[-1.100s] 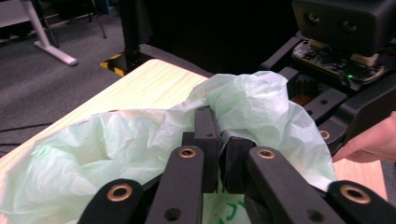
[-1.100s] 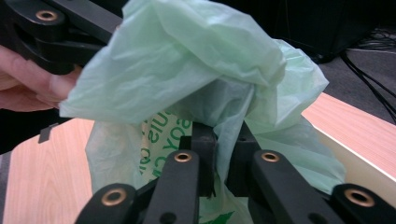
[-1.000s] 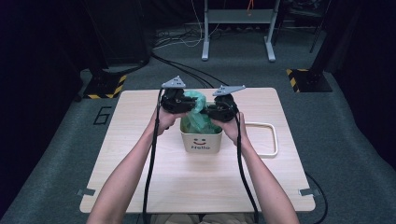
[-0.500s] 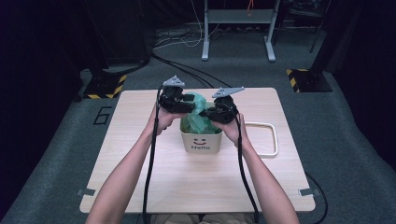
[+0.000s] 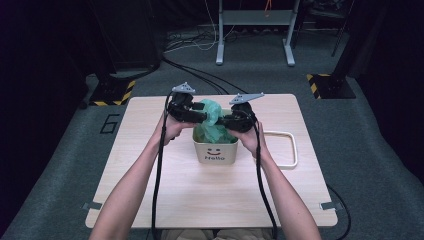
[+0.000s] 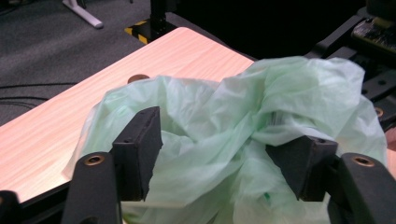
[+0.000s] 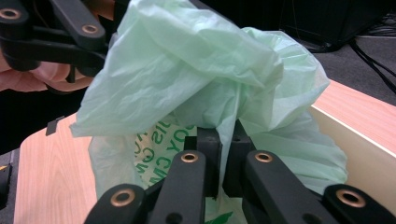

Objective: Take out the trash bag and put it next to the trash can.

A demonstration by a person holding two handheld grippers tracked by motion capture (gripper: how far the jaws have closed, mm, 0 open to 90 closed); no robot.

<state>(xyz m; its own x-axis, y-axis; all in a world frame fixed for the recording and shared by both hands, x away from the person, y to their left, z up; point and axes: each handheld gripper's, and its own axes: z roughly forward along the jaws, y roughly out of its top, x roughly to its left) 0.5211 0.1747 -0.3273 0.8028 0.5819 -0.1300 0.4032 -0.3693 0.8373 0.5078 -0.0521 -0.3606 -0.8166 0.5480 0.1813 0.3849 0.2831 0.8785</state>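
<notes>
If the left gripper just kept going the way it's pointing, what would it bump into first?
Most likely the green plastic bag, bunched between the left gripper's jaws, which have just been opening. Beyond it sits the right gripper, though depth is hard to judge.

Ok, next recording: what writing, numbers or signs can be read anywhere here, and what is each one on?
"Hello", under a smiley face: on the front of the cream bin, in the high view.
"6": painted on the grey floor left of the table.
Green print on the green plastic bag, in the right gripper view: upside down and creased, only stray letters such as "OY" and "CM" show; the words cannot be read.
Yellow-and-black hazard stripes on the floor: no text.
</notes>
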